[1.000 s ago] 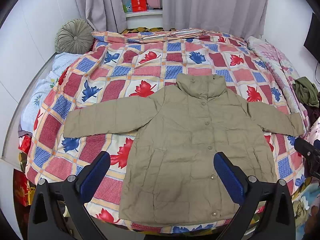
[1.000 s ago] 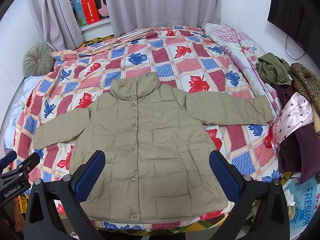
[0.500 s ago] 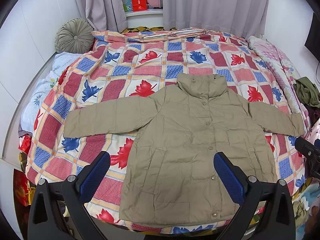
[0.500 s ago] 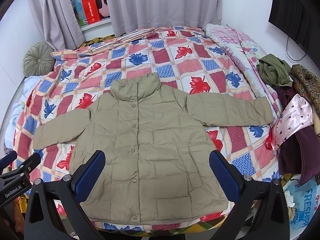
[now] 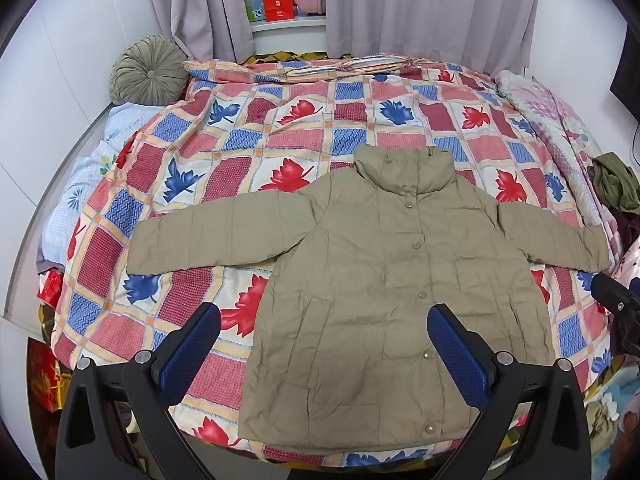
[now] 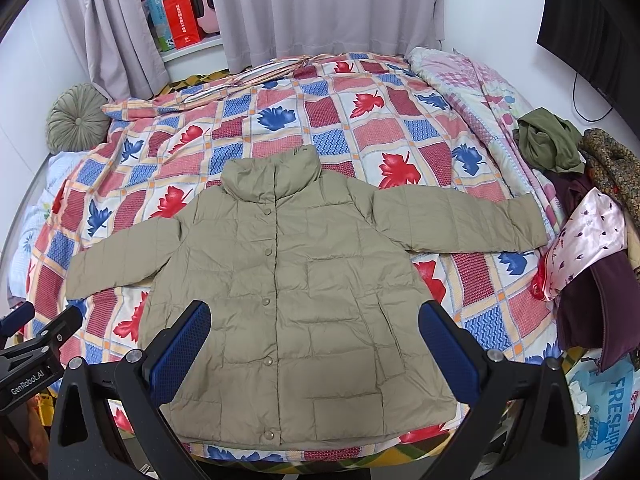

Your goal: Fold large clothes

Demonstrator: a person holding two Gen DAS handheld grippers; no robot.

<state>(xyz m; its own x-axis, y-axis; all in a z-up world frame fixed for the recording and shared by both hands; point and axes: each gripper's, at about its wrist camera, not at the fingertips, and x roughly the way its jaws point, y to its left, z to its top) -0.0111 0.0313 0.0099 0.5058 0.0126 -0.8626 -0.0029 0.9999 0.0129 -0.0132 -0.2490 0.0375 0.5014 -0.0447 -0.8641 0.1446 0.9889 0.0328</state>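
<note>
An olive-green quilted jacket (image 5: pixel 384 280) (image 6: pixel 296 276) lies flat and buttoned on the bed, collar towards the curtains, both sleeves spread out sideways. My left gripper (image 5: pixel 324 336) hovers open above the jacket's lower left part, nothing between its blue pads. Above the lower hem area my right gripper (image 6: pixel 314 334) is open and empty too. The other gripper's tip shows at the edge of each view, the right one (image 5: pixel 616 304) and the left one (image 6: pixel 36 340).
The bed carries a red, blue and white leaf-patterned quilt (image 5: pixel 256 136). A round green cushion (image 5: pixel 148 70) sits at the back left. A heap of clothes (image 6: pixel 592 216) lies along the right side. Grey curtains (image 6: pixel 328 4) and a windowsill with boxes (image 6: pixel 180 20) stand behind.
Both views have shifted only very slightly. The jacket lies as before and both grippers stay open.
</note>
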